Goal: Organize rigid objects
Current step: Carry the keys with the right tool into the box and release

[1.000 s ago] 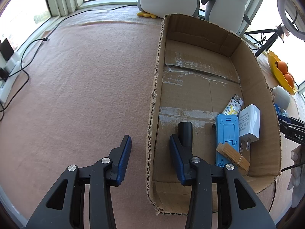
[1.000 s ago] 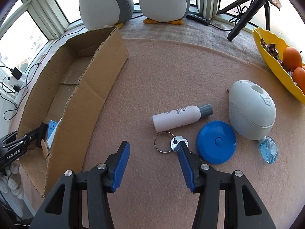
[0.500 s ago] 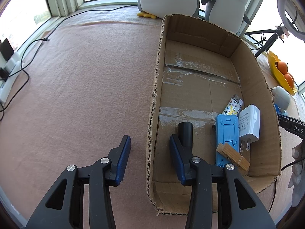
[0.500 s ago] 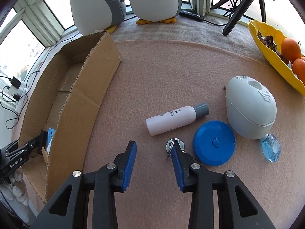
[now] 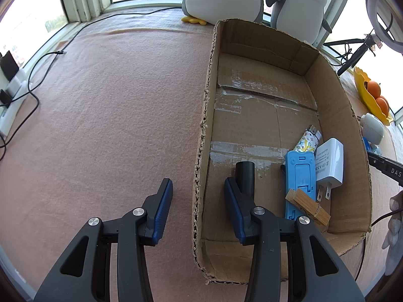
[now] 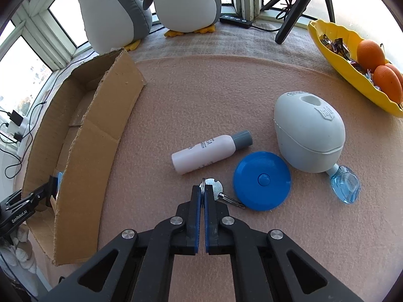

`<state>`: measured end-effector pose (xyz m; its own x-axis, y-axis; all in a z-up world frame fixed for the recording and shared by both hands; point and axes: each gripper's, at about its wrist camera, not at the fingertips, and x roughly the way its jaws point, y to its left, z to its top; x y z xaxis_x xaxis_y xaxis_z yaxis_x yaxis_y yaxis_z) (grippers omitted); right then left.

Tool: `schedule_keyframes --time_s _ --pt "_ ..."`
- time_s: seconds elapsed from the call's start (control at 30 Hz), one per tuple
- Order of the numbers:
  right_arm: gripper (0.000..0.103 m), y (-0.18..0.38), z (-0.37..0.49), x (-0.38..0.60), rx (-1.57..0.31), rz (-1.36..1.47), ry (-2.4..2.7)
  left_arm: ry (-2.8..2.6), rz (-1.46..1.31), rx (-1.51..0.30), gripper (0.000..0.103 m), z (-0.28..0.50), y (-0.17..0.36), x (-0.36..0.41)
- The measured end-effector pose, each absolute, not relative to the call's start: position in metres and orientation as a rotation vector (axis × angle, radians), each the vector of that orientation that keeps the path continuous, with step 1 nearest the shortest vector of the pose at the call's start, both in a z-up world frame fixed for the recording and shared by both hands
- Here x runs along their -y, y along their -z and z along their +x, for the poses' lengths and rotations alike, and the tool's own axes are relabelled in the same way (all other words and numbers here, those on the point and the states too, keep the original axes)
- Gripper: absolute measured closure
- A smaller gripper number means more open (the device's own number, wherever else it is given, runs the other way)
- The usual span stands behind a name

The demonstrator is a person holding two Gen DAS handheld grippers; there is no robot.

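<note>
Pink felt mat [image 6: 201, 95] covers work surface. Open brown cardboard box [image 5: 335, 115] sits on it, at left in the right wrist view. Inside box: blue plastic stand [image 5: 301, 176], white plug adapter [image 5: 330, 161], patterned tube [image 5: 308, 139], wooden clothespin [image 5: 307, 206], black cylinder [image 5: 244, 176].

Left gripper [image 5: 199, 188]: jaws apart, straddling box's left wall w/o visible pad contact.

On mat outside the box: white egg-shaped device [image 6: 308, 133], round blue disc [image 6: 262, 180], white bottle w/ grey cap [image 6: 209, 151].

Right gripper [image 6: 202, 193]: jaws just closed, pinching silver key ring [image 6: 202, 185]; attached key [image 6: 221, 193] lies just beside disc.
</note>
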<state>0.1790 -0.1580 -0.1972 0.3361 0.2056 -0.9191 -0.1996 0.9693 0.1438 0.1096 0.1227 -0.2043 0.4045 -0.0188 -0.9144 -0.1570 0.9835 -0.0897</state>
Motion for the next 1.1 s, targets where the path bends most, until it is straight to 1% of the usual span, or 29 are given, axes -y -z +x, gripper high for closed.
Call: schedule_keyframes --time_s 0.37,0.77,1.1 --pt "0.101 0.158 0.158 0.148 -1.114 -0.022 -0.298 -0.086 -0.173 -1.152 0.061 0.111 0.204 -0.123" --pt "0.101 0.106 0.141 0.092 -1.010 -0.031 -0.451 -0.086 -0.172 -1.151 0.061 0.110 0.204 -0.122" --pt "0.101 0.094 0.145 0.049 -0.972 -0.043 -0.536 -0.087 -0.174 -1.150 0.061 0.111 0.203 -0.122"
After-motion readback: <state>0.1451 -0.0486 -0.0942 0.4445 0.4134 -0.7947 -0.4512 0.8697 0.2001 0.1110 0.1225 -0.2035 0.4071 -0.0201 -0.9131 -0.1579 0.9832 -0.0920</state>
